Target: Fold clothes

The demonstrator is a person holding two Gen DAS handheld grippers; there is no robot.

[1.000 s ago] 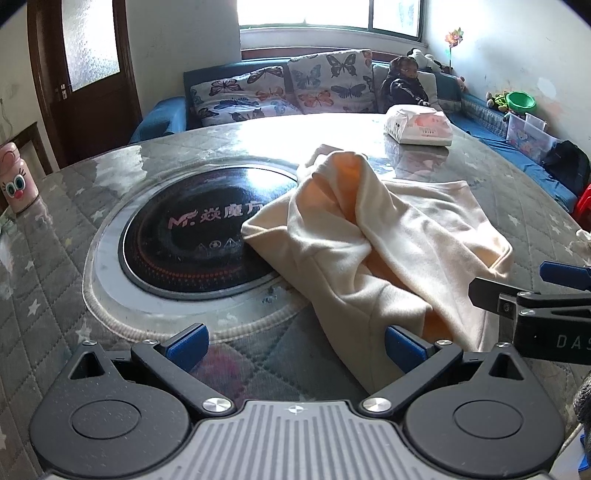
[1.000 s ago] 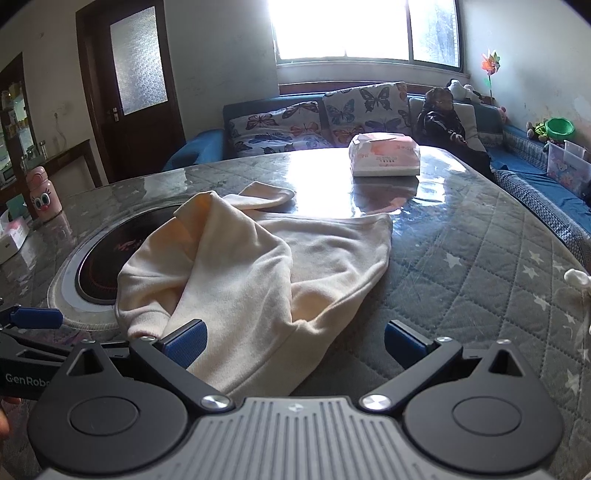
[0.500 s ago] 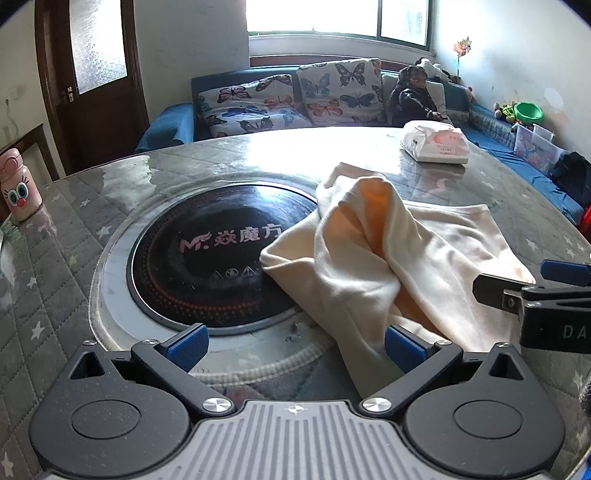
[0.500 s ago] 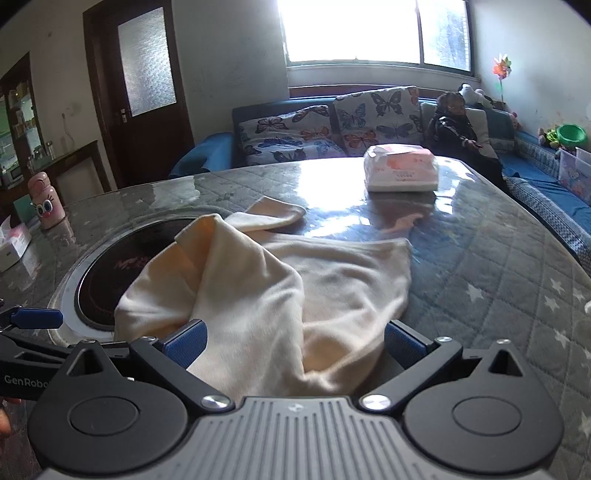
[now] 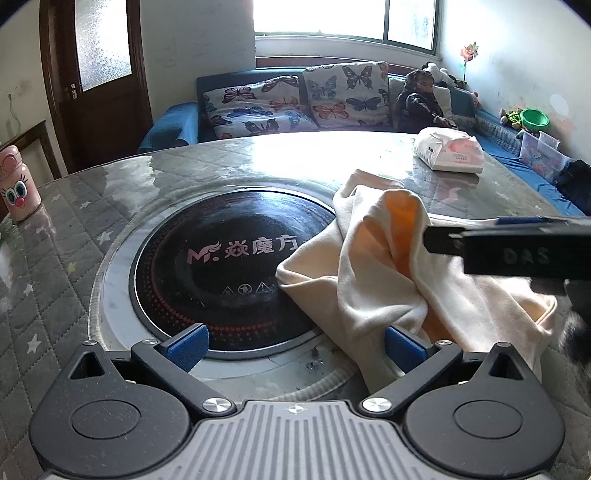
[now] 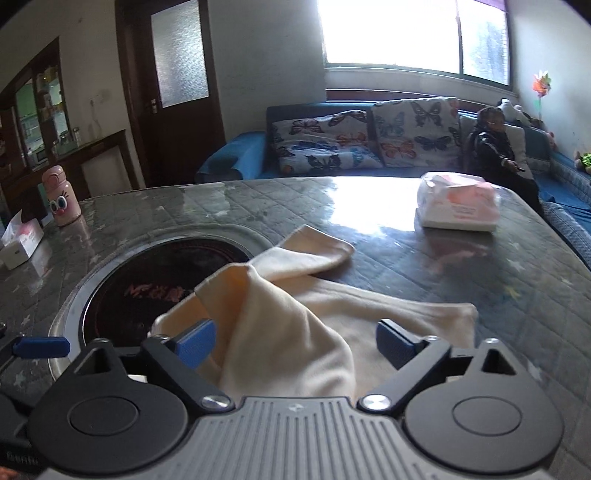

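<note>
Ahead, a blue sofa [image 6: 243, 155] with butterfly cushions [image 6: 413, 131] is seen under a bright window [image 6: 406, 33]; a dark door [image 6: 177, 85] is placed left.

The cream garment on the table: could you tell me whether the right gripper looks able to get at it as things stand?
Probably yes. The right gripper sits right over the cream garment, a raised fold lies between its closing jaws, and nothing blocks it.

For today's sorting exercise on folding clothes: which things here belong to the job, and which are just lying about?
Part of the job:
cream garment
left hand-held gripper, open
right hand-held gripper, jaws closing, garment between them

Lying about:
tissue pack
pink bottle
white box
built-in cooktop
</note>
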